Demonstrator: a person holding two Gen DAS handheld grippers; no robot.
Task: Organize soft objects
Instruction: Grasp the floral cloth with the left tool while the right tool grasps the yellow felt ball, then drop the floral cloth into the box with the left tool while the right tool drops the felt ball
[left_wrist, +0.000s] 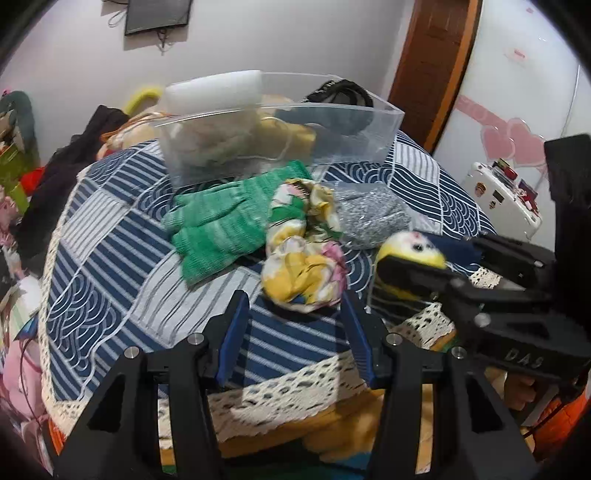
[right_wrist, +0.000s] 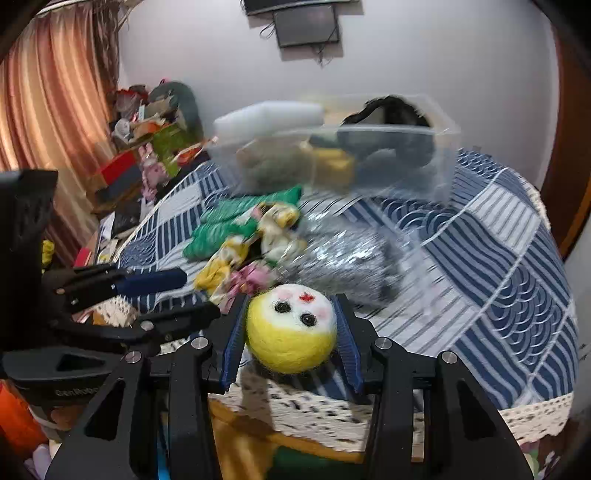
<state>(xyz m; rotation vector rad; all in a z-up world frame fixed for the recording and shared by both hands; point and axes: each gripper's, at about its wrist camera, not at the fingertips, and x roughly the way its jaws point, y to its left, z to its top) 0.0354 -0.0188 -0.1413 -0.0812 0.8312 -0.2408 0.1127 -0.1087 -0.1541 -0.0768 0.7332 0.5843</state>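
My right gripper (right_wrist: 291, 325) is shut on a yellow and white felt ball with a face (right_wrist: 291, 328), held above the near edge of the table; the ball also shows in the left wrist view (left_wrist: 413, 249). My left gripper (left_wrist: 295, 314) is open and empty, just short of a crumpled floral cloth (left_wrist: 303, 266). Green knit gloves (left_wrist: 229, 218) and a silver-grey sparkly pouch (left_wrist: 369, 214) lie beside the cloth. A clear plastic bin (left_wrist: 280, 144) at the back holds a white foam block (left_wrist: 214, 92), yellow and dark soft items.
The round table has a blue and white patterned cloth (left_wrist: 122, 258) with a lace hem. Clutter of toys and boxes (right_wrist: 147, 140) stands at the left. A white case (left_wrist: 506, 199) stands at the right, by a wooden door frame (left_wrist: 428, 70).
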